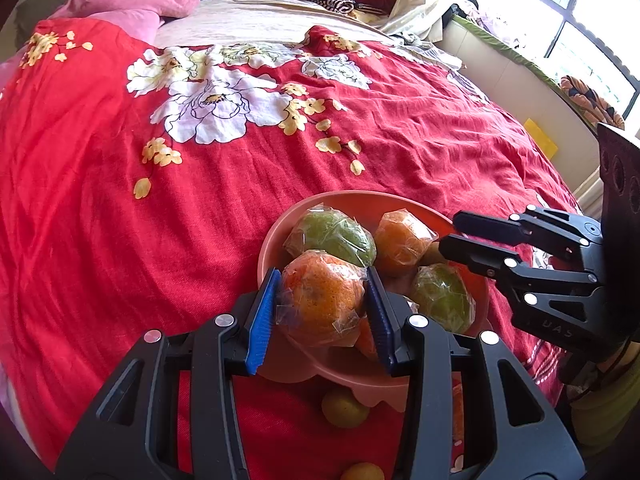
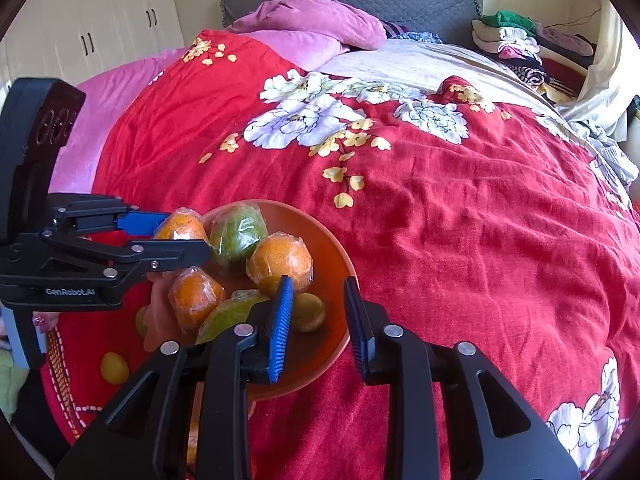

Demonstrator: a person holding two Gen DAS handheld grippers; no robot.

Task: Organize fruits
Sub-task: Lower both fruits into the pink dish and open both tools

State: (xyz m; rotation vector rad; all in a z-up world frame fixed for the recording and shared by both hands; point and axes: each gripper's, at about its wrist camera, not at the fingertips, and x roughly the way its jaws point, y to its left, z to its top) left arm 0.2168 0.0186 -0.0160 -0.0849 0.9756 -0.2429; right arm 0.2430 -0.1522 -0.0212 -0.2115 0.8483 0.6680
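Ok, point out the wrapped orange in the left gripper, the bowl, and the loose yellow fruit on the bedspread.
wrapped orange [image 1: 320,296], left wrist view, middle of its wrapped face.
bowl [image 1: 360,199], left wrist view, far rim.
loose yellow fruit [image 2: 114,368], right wrist view, its centre.

Bed [image 2: 460,240]: we record a red bedspread with white and yellow flowers over a beige sheet. Lying directly on it: a pink-orange bowl [image 2: 340,252] near the front edge; two loose yellow-green fruits [image 1: 345,408] just in front of the bowl; pink pillows [image 2: 316,24] at the grey headboard; a pile of folded clothes [image 2: 516,48] at the far corner.
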